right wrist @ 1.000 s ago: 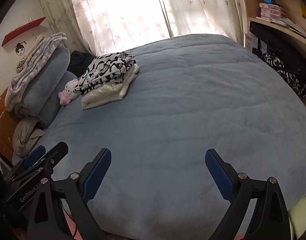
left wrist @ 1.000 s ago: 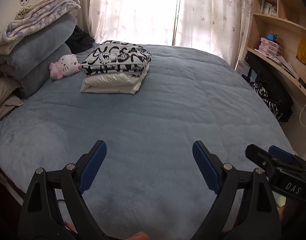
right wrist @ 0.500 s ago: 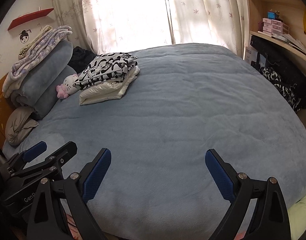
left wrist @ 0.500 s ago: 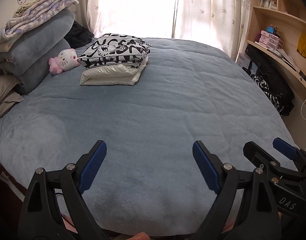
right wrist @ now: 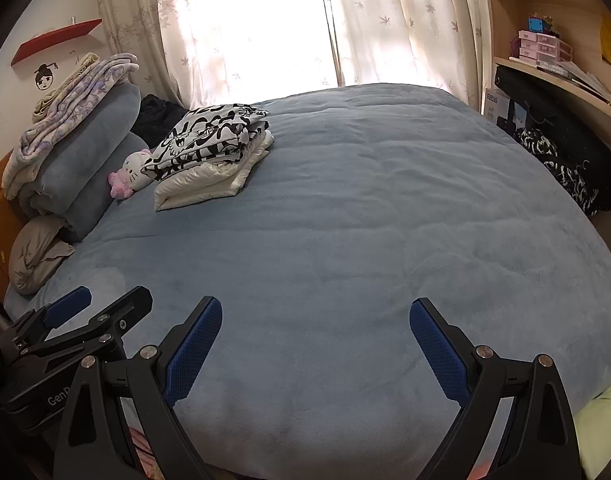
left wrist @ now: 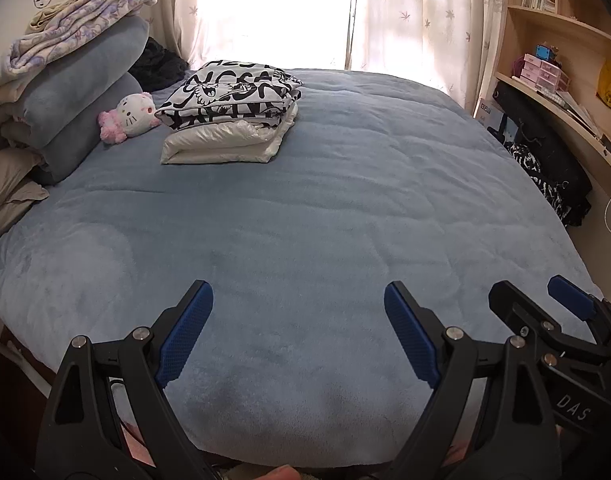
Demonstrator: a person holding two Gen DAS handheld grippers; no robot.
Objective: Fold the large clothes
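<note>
A folded black-and-white patterned garment [left wrist: 233, 94] [right wrist: 209, 140] lies on top of a folded white garment [left wrist: 225, 142] [right wrist: 203, 182] at the far left of the blue bed [left wrist: 325, 220] [right wrist: 365, 220]. My left gripper [left wrist: 298, 332] hangs open over the bed's near edge, holding nothing. My right gripper [right wrist: 315, 346] is open and empty too, just to the right of the left one; it shows in the left wrist view [left wrist: 545, 320], and the left gripper shows in the right wrist view [right wrist: 93, 308]. More dark patterned clothing [left wrist: 545, 184] [right wrist: 561, 168] hangs by the desk at the right.
A pink-and-white plush toy [left wrist: 127, 118] [right wrist: 129, 174] lies beside the folded stack. Rolled blue blankets and pillows [left wrist: 65, 96] [right wrist: 77, 156] are piled at the left headboard. Curtains [left wrist: 405, 12] cover the far window. A wooden desk with shelves [left wrist: 565, 80] runs along the right.
Both grippers have drawn back and tilted up a little, so the bed sits lower in view and more of its near edge shows. Both stay open.
</note>
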